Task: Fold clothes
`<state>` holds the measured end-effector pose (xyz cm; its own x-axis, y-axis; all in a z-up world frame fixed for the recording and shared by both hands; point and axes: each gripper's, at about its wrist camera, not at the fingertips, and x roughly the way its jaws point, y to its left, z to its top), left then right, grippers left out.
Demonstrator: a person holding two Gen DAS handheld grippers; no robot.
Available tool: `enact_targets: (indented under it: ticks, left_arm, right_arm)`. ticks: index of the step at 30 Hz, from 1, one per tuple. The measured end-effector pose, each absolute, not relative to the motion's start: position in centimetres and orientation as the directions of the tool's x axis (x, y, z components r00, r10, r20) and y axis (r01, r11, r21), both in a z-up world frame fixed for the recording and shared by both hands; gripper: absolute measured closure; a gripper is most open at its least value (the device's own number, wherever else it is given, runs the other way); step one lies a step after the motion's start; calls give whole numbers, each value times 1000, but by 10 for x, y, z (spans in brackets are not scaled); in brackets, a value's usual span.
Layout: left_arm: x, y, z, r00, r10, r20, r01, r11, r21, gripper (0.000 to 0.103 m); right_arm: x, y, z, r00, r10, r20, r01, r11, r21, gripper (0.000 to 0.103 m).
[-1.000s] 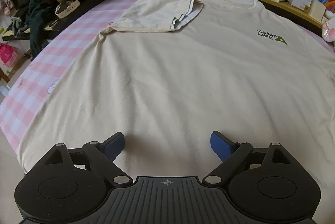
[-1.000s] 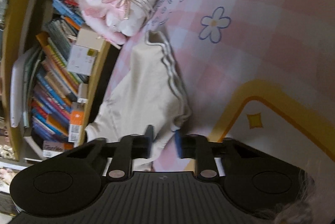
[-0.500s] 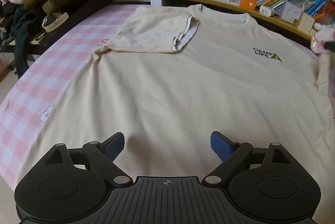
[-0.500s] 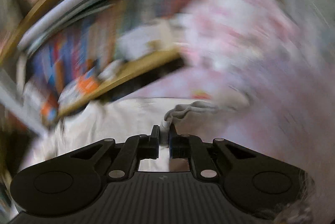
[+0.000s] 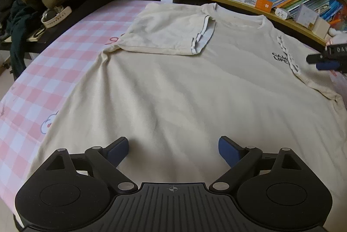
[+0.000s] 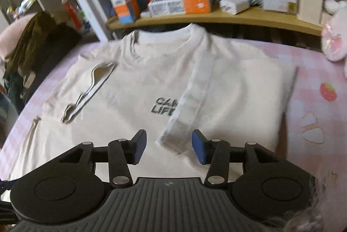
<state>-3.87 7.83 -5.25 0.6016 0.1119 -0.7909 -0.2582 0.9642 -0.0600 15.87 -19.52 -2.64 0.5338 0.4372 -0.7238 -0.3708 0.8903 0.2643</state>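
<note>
A cream T-shirt (image 5: 173, 84) with a dark chest print lies flat on the pink checked bed. Its left sleeve (image 5: 169, 32) is folded in over the chest. Its right sleeve (image 6: 216, 89) is also folded in, its hem partly covering the print (image 6: 164, 107). My left gripper (image 5: 173, 148) is open and empty over the shirt's lower part. My right gripper (image 6: 168, 145) is open and empty just above the folded right sleeve's hem; it shows at the right edge of the left wrist view (image 5: 325, 60).
A wooden shelf (image 5: 249, 4) with books and boxes runs behind the collar. Dark clothes and a watch (image 5: 56, 15) are piled at the far left. A pink plush toy (image 6: 334, 41) sits at the right. Pink checked bedding (image 5: 43, 71) surrounds the shirt.
My right gripper carried the right sleeve over onto the chest and let go; its jaws are now open. The left gripper stayed open, drawing slightly back over the shirt.
</note>
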Motion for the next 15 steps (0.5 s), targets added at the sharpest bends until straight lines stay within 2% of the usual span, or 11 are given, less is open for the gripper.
enact_targets:
  ticks: [7, 12, 13, 15]
  left_arm:
    - [-39, 74, -48, 621, 89, -779, -210, 976, -56, 11]
    - [-43, 78, -48, 613, 98, -784, -218, 975, -49, 11]
    - [-44, 80, -48, 611, 100, -785, -221, 974, -47, 11]
    - [-46, 82, -48, 607, 106, -788, -229, 973, -45, 11]
  right_arm:
    - [206, -180, -19, 598, 378, -706, -325, 920, 217, 58]
    - [253, -137, -31, 627, 225, -746, -262, 963, 70, 59]
    - [258, -131, -36, 628, 183, -756, -248, 968, 28, 62]
    - [265, -125, -44, 628, 132, -767, -228, 973, -20, 75]
